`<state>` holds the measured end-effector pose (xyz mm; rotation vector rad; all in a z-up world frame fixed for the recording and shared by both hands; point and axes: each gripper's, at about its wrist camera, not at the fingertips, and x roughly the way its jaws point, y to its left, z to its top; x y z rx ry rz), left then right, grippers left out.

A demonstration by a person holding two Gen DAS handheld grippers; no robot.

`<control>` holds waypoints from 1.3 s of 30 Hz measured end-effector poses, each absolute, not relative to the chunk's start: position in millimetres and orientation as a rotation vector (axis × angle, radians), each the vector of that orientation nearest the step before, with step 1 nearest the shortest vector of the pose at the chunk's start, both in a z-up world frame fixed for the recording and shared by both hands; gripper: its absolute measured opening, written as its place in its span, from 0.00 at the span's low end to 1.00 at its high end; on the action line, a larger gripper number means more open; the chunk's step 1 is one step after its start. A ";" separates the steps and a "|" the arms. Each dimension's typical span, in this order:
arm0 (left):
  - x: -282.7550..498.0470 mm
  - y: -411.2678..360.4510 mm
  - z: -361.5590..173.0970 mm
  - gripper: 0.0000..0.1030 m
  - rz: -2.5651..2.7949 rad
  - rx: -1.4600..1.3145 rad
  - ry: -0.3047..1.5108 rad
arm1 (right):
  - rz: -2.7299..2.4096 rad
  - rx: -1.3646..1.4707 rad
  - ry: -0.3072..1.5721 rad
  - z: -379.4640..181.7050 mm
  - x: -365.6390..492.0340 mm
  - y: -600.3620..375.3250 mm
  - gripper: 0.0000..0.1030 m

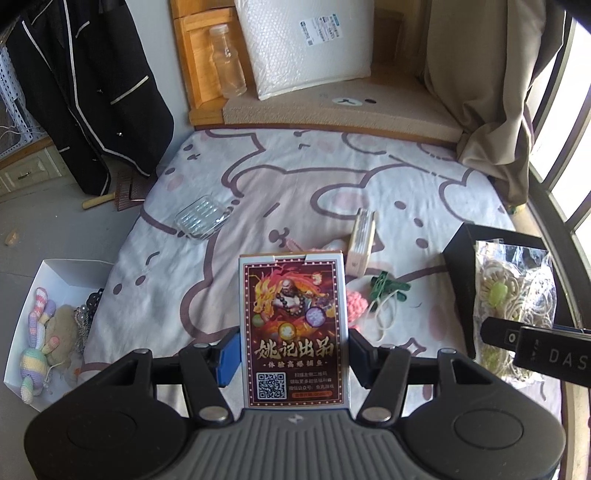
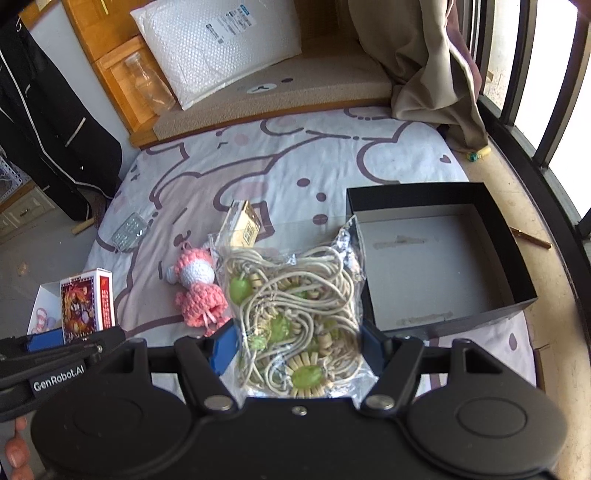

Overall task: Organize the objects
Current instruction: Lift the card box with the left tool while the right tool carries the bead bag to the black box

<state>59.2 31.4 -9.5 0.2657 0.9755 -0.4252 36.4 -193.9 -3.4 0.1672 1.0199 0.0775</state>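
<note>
Card box (image 1: 294, 332): lower end hidden behind left hand-held gripper (image 1: 294, 356) body.
Pink crochet doll (image 1: 357, 302): mostly hidden behind card box, ahead of left hand-held gripper.
Black box (image 1: 465, 280): partly covered by bag of corded beads (image 1: 513, 295).
Bag label print (image 2: 229, 18): too small to read.
Hand (image 2: 14, 448): cut by lower-left edge.
</note>
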 end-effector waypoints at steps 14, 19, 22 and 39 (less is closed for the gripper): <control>49.2 2.9 5.7 0.58 -0.455 0.226 0.926 | 0.056 0.191 0.926 16.8 35.7 -211.5 0.67; 44.9 -9.9 10.9 0.58 -0.465 0.212 0.900 | 0.032 0.197 0.899 22.3 37.4 -228.7 0.67; 43.2 -20.4 10.8 0.58 -0.475 0.200 0.898 | 0.034 0.188 0.891 22.6 37.3 -236.7 0.67; 35.4 -91.6 1.7 0.58 -0.592 0.111 0.911 | -0.120 0.216 0.859 21.8 41.6 -307.2 0.67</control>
